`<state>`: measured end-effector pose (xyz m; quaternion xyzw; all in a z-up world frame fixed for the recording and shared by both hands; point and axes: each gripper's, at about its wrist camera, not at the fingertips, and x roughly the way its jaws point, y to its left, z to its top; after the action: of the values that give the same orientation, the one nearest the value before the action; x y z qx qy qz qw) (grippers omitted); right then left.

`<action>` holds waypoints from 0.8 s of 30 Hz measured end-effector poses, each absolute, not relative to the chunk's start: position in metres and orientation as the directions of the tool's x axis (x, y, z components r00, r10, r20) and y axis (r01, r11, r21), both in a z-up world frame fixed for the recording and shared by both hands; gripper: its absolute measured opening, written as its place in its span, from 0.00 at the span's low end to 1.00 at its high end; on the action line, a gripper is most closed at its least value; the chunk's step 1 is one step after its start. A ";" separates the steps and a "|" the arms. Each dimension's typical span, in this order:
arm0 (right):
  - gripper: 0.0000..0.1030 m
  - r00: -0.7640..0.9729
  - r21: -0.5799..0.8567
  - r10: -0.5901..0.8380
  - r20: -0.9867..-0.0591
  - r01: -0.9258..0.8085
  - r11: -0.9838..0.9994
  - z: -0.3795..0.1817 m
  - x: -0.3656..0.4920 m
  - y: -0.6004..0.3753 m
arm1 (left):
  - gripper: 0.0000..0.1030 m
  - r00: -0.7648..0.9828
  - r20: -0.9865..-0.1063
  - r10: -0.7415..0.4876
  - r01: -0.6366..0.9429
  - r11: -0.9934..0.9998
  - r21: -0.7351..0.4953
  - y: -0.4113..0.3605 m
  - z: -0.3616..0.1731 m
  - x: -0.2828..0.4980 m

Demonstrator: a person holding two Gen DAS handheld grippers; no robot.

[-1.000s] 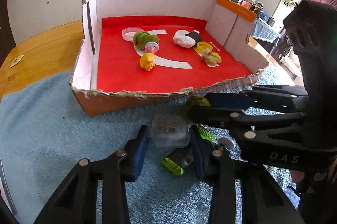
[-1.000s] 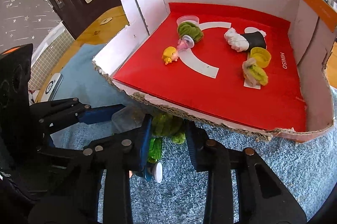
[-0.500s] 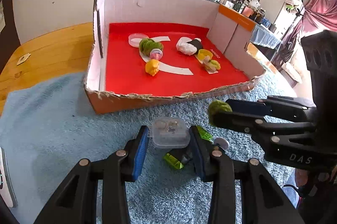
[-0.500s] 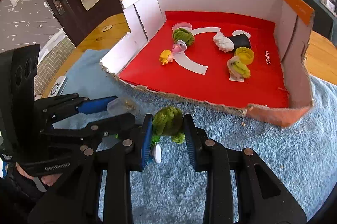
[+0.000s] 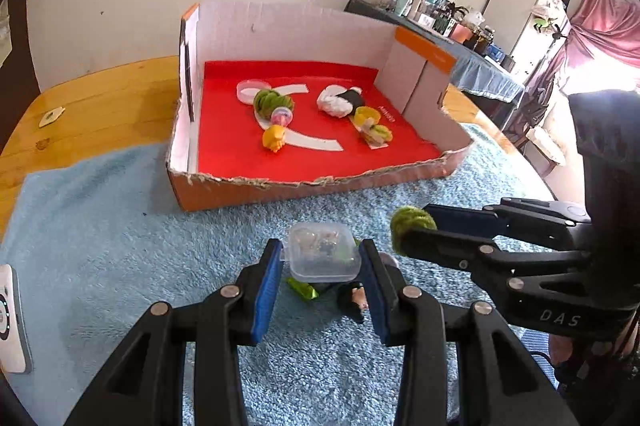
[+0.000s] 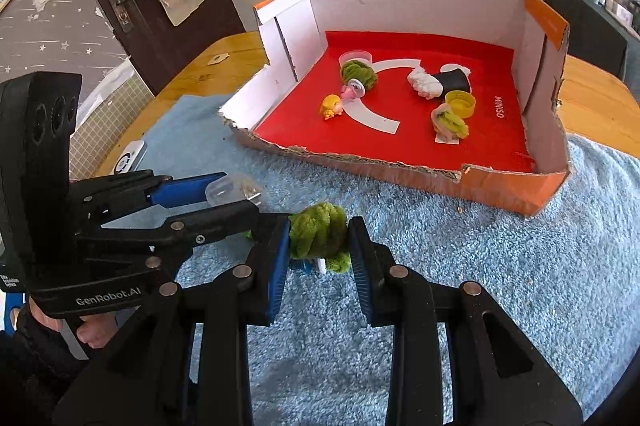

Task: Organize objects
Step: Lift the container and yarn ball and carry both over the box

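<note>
Both grippers have something pinched right now. The left gripper has its jaws clamped on a small clear plastic container, held above the blue towel. The right gripper squeezes a fuzzy green toy between its blue pads, jaws nearly closed. Both sit just in front of the cardboard box, whose red floor has a yellow figure, a sushi-looking piece and a yellow cap. The tabletop is wood.
</note>
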<state>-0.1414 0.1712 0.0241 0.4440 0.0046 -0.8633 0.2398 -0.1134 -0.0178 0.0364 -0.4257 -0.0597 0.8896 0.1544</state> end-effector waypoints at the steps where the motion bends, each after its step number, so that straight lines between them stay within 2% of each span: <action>1: 0.27 -0.493 0.205 -0.411 -0.767 0.419 -0.885 0.026 -0.140 0.171 | 0.40 -0.593 -0.736 0.326 -0.226 -0.945 -0.237 -0.018 0.039 -0.112; 24: 0.27 -0.576 0.205 -0.441 -0.688 0.429 -0.880 0.074 -0.150 0.181 | 0.40 -0.659 -0.678 0.326 -0.239 -0.945 -0.221 -0.012 0.079 -0.132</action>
<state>-0.1498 0.1812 0.0740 0.3900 -0.0079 -0.8876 0.2449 -0.1324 -0.0123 0.0787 -0.3827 -0.0563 0.9090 0.1554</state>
